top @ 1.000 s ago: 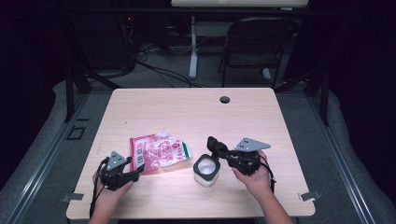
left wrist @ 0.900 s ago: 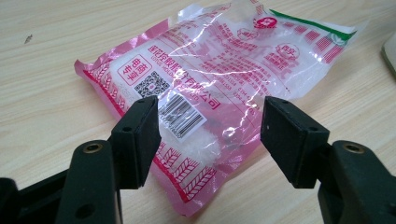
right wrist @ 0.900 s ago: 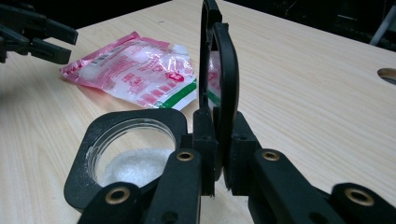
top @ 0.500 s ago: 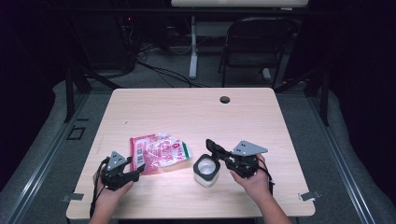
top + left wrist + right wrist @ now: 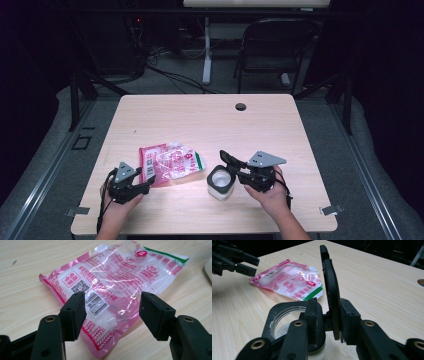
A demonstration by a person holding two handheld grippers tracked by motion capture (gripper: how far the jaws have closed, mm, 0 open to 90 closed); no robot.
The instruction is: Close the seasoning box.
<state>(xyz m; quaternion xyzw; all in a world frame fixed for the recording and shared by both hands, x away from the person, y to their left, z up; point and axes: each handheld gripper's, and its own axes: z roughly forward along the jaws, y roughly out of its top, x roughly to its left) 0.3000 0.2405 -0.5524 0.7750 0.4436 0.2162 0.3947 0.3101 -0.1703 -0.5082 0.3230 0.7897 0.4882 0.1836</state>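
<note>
Pouch (image 5: 170, 163): pink and clear plastic, with a green band at its far right corner, lying flat on the desk (image 5: 200, 120) left of centre, toward the near edge. In the left gripper view (image 5: 115, 287) a barcode, a QR code and red print show on it, with white contents inside.
Jar (image 5: 220, 182): small, white, open at the top, standing just right of the pouch, near the near edge. In the right gripper view its clear rim (image 5: 287, 315) shows between black parts.
Right gripper (image 5: 231, 161): held by a hand (image 5: 272, 195) at the jar's right side, grey plate on top. Its jaws stand close together; in the right gripper view (image 5: 324, 315) a flat black disc stands on edge between them, and the left jaw overlaps the jar's rim. Whether the disc is clamped, I cannot tell.
Left gripper (image 5: 145, 182): held by a hand (image 5: 117, 207) near the desk's near left corner. Its jaws are wide apart (image 5: 112, 312), one each side of the pouch's near end, just above it, not pressing it.
Desk: pale wood, a round hole (image 5: 240, 106) near the far edge.
Beyond the desk: a dark chair (image 5: 275, 50) and cables (image 5: 170, 75) on the floor.
</note>
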